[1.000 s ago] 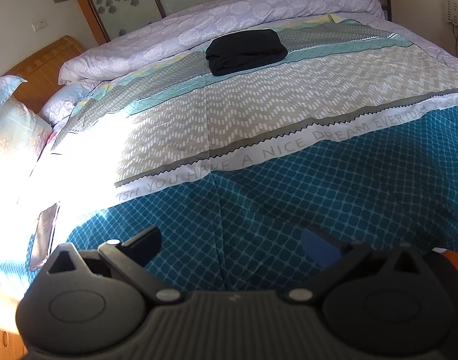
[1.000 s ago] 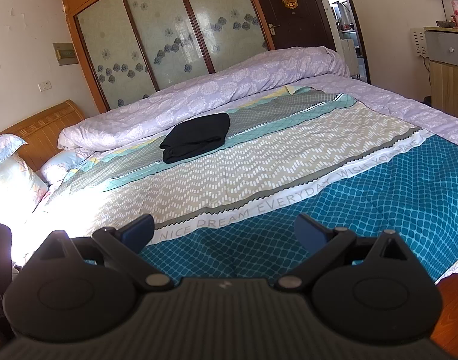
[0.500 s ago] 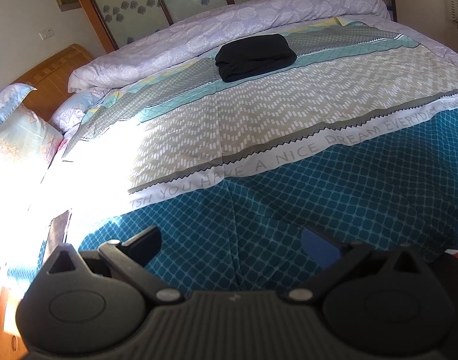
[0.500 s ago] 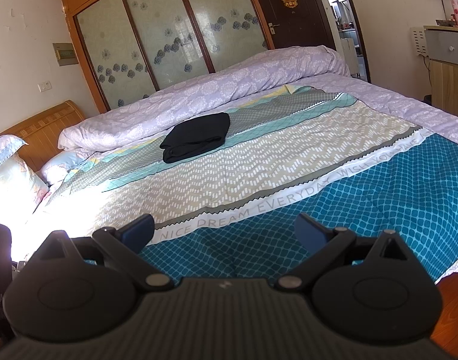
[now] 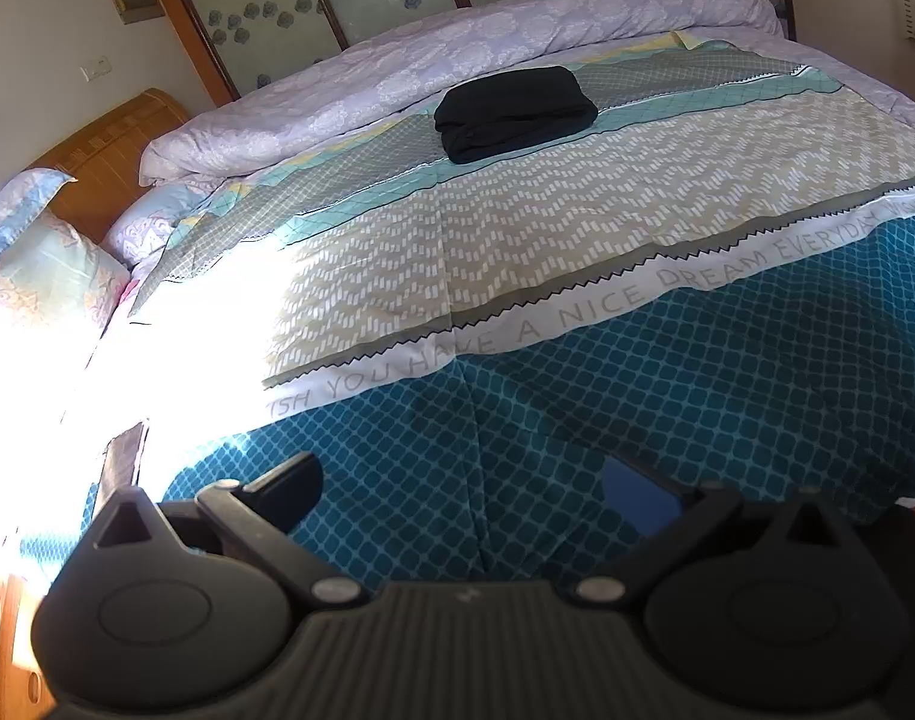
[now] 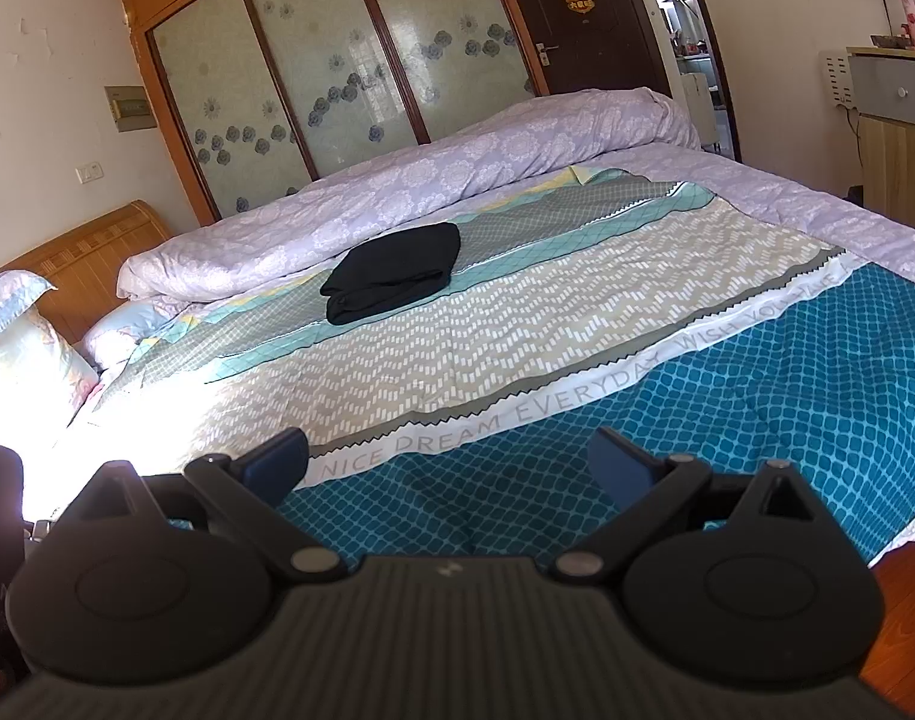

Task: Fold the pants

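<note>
Black pants (image 5: 514,111) lie folded into a compact bundle on the far half of the bed, on the grey and teal stripes of the bedspread (image 5: 517,240). The right wrist view shows the same pants (image 6: 394,279) left of centre. My left gripper (image 5: 463,495) hovers open over the blue diamond-patterned near edge, far from the pants, with nothing between its fingers. My right gripper (image 6: 448,465) is also open and empty, above the near edge by the printed white band.
A rolled lilac duvet (image 6: 409,186) runs along the far side of the bed. Pillows (image 5: 31,276) and a wooden headboard (image 5: 109,156) are at the left. A cabinet (image 6: 895,126) stands at the right, wooden floor (image 6: 913,624) below it. Harsh sunlight washes out the left bedside.
The left wrist view has tilted up slightly, so the pants sit a little lower in frame. The right gripper and the pants have not moved.
</note>
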